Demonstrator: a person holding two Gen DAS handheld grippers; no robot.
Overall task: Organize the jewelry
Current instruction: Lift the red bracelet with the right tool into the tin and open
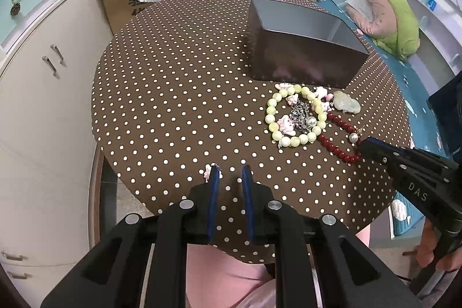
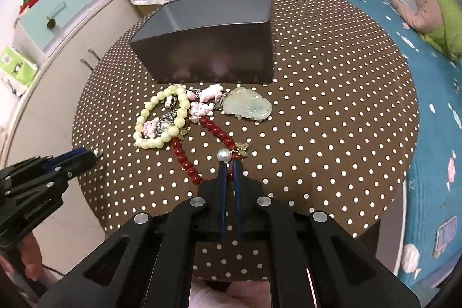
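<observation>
Polka-dot tablecloth; cabinets beside, bed opposite.

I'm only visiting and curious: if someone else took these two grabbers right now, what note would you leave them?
Right gripper: shut on the red bead bracelet, beside its white pearl, still on the table.
Left gripper: slightly open over the near edge, a small pink charm at its left fingertip; I cannot tell if it is gripped.
Yellow bead bracelet, pink charms, chain and jade pendant lie heaped before the dark box.
Done: no piece visibly boxed.
Left: move every piece into the box.
</observation>
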